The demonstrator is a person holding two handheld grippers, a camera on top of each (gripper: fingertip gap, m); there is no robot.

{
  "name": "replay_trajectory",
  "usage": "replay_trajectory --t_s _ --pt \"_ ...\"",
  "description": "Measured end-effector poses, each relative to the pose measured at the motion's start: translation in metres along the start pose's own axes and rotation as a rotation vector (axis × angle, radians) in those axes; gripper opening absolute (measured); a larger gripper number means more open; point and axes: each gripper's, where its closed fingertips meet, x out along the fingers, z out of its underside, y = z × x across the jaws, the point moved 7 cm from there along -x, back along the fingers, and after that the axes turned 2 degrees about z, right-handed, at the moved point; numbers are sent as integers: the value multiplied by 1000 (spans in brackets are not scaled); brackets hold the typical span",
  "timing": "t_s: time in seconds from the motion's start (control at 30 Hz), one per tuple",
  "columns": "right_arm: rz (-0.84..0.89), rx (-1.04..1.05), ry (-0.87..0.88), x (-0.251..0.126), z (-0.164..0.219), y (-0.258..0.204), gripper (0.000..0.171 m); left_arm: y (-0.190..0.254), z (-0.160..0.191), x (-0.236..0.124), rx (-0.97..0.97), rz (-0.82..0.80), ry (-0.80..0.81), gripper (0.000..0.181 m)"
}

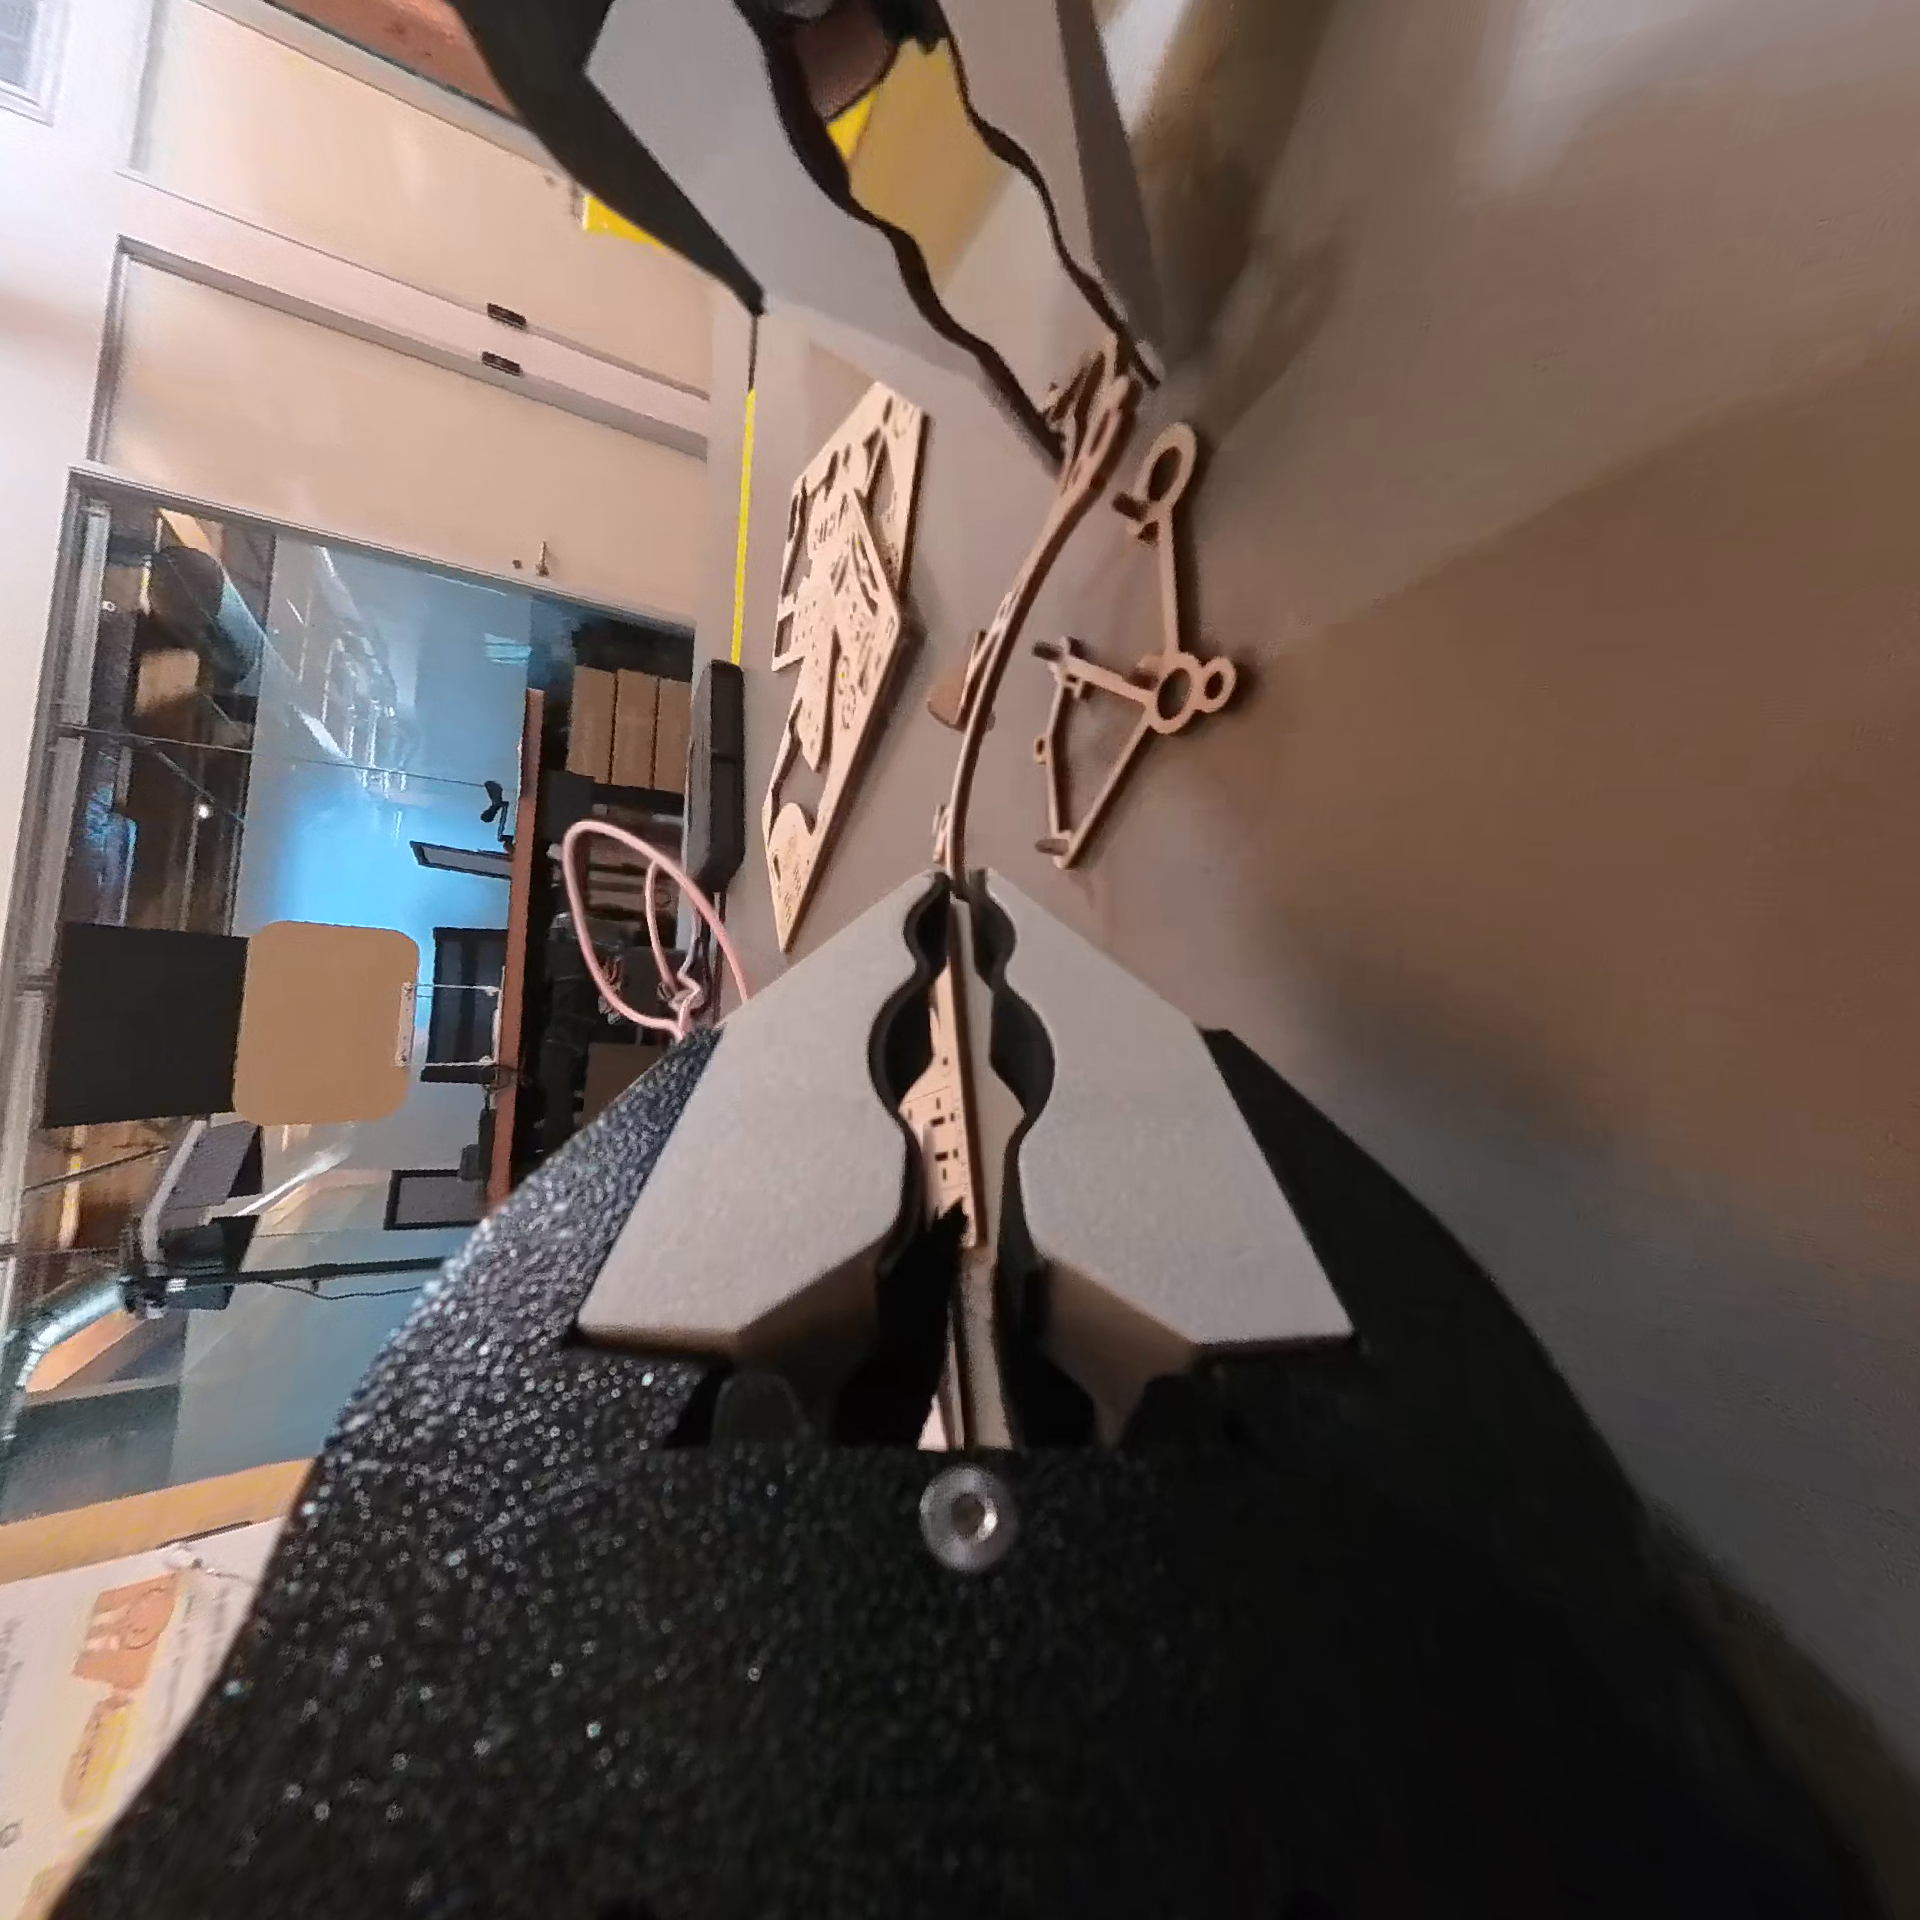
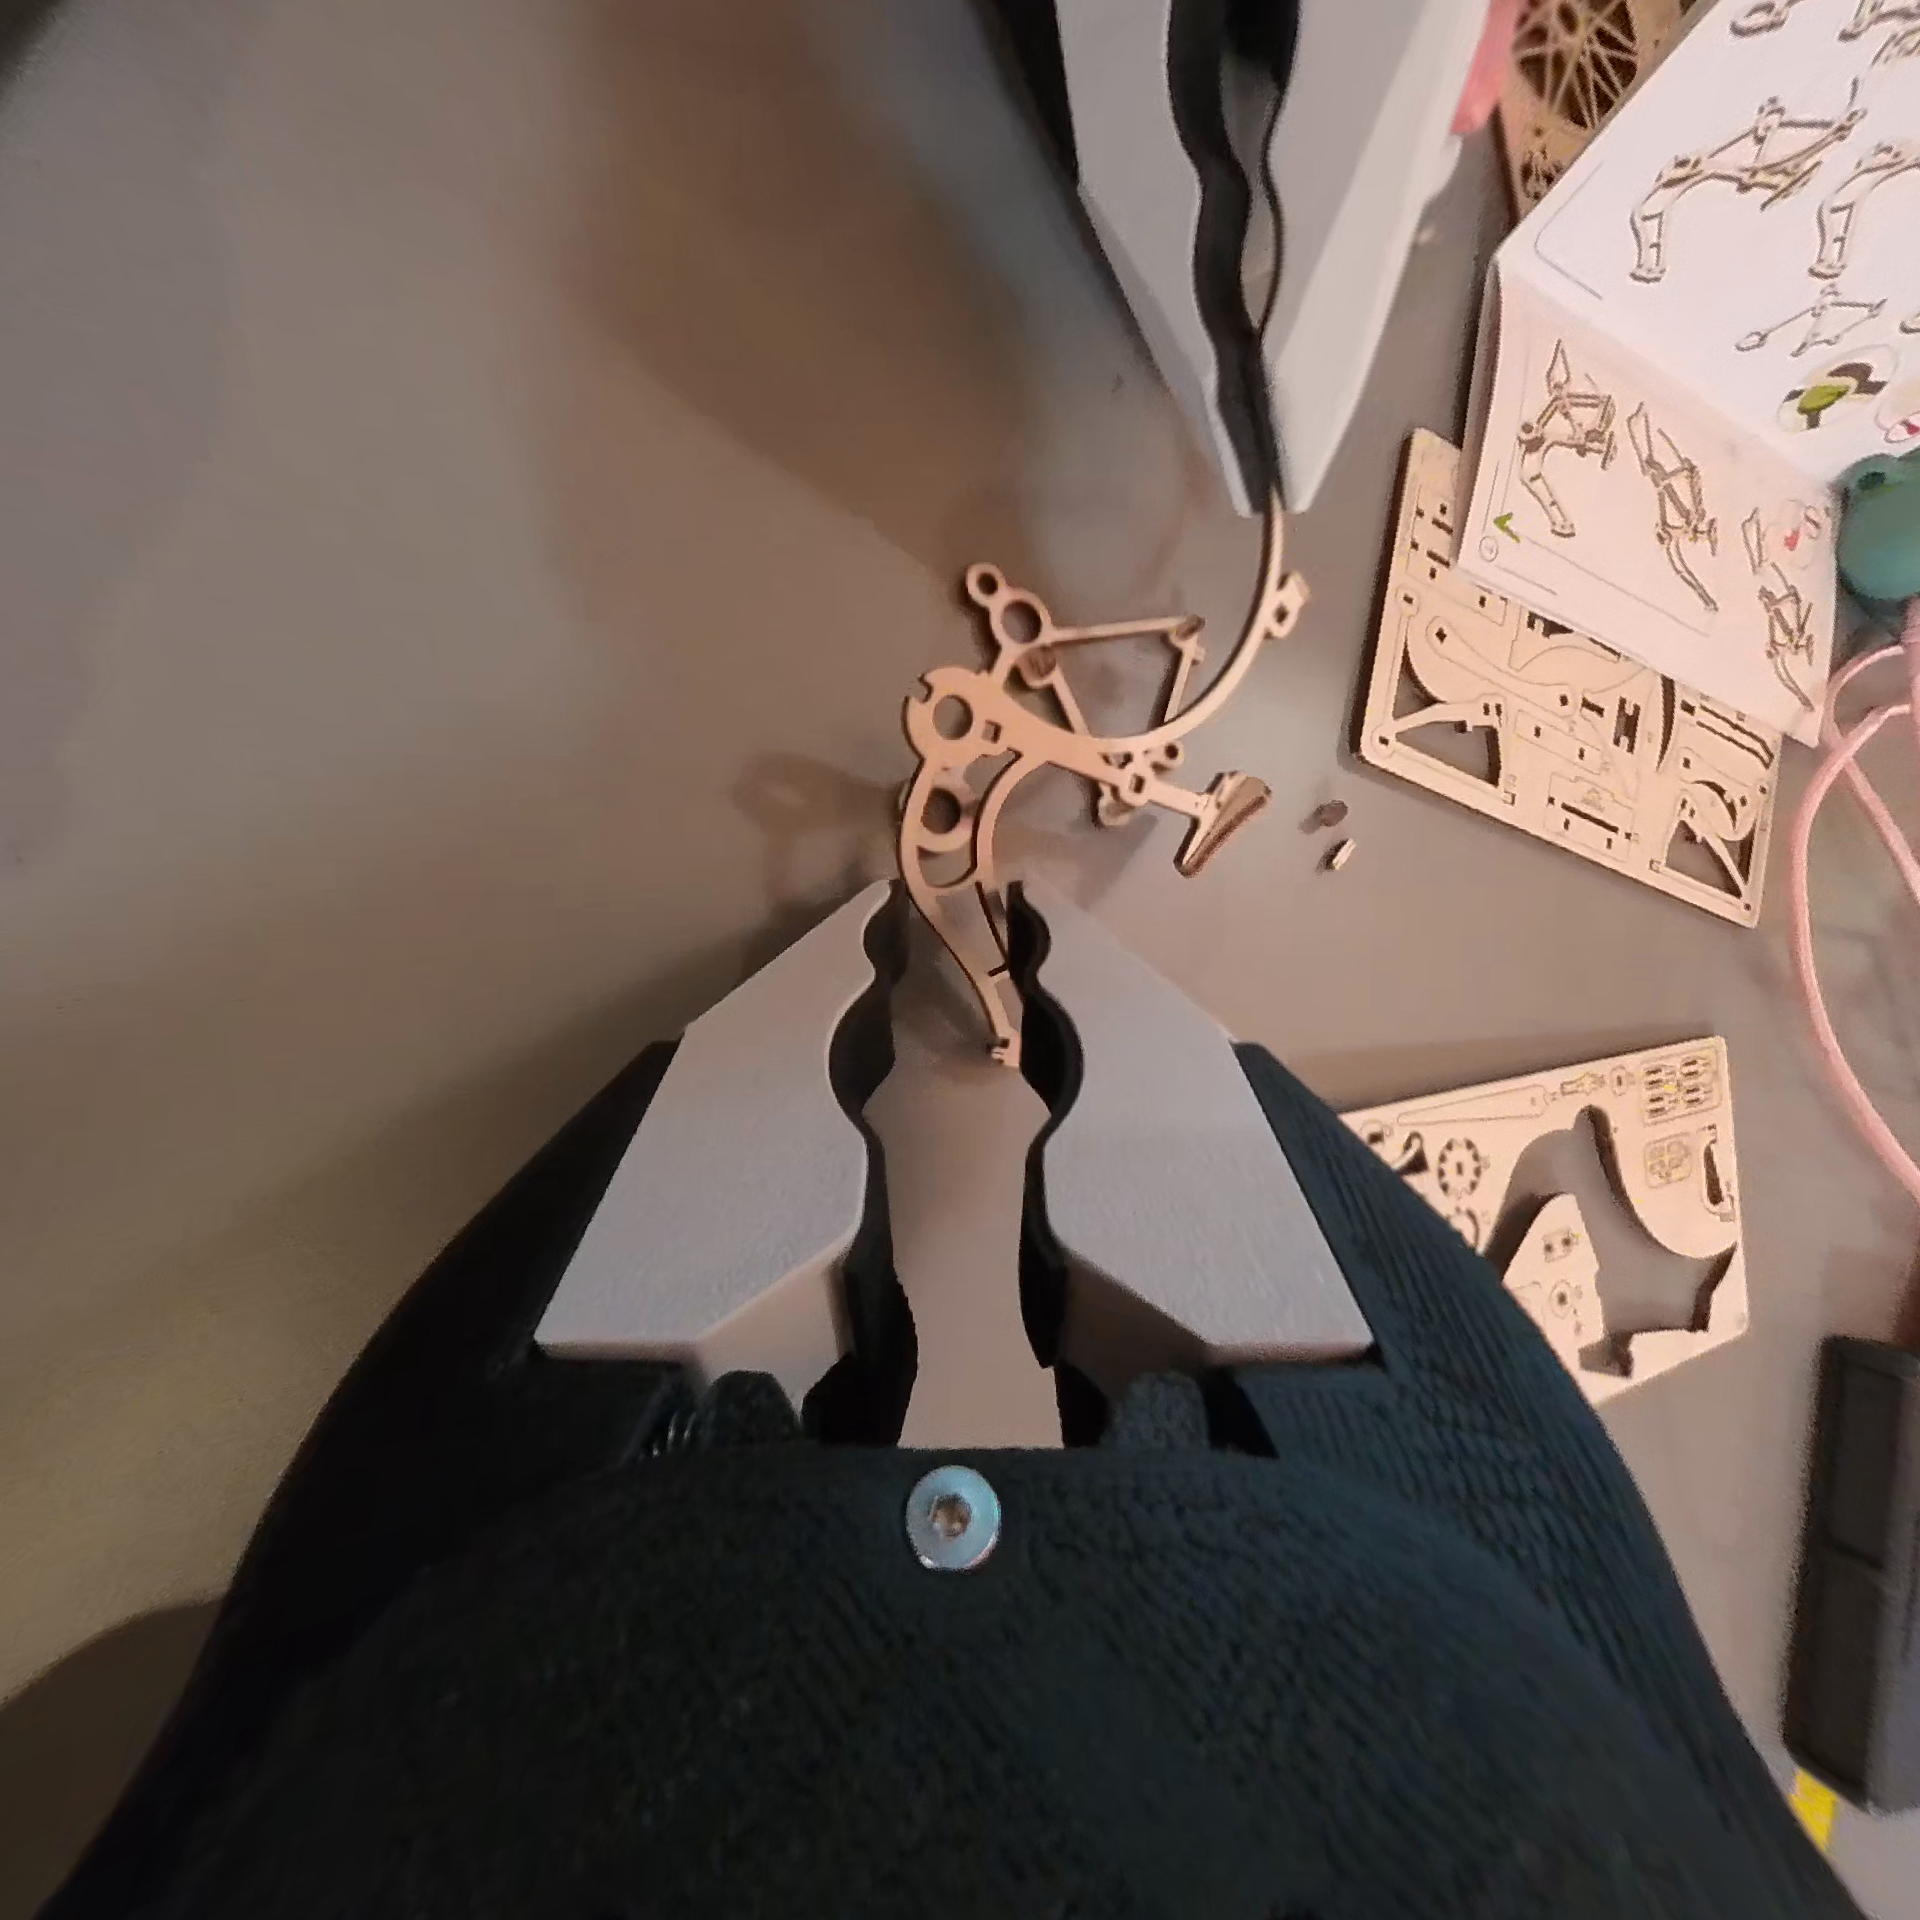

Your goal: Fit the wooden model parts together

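Note:
In the right wrist view, my right gripper (image 2: 954,906) is shut on the lower stem of a wooden leg-shaped part with round holes (image 2: 940,800) and holds it above the grey table (image 2: 416,520). A thin curved wooden arc (image 2: 1231,675) runs from that part up to my left gripper (image 2: 1252,488). In the left wrist view, my left gripper (image 1: 961,883) is shut on the arc (image 1: 997,644), seen edge-on. The arc's far end meets the right gripper (image 1: 1112,353). A flat triangular wooden frame (image 1: 1143,686) lies on the table under the parts; it also shows in the right wrist view (image 2: 1070,639).
Two cut-out wooden sheets (image 2: 1558,748) (image 2: 1579,1205) lie to the right, with an instruction booklet (image 2: 1714,364) over the far one. Small loose wooden bits (image 2: 1330,821), a pink cable (image 2: 1849,831) and a black device (image 2: 1860,1558) are at the right edge.

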Motion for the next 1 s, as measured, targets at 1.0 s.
replay_trajectory --t_s 1.0 --pt "103 5 -130 -5 15 13 18 17 -17 2 172 33 -203 2"
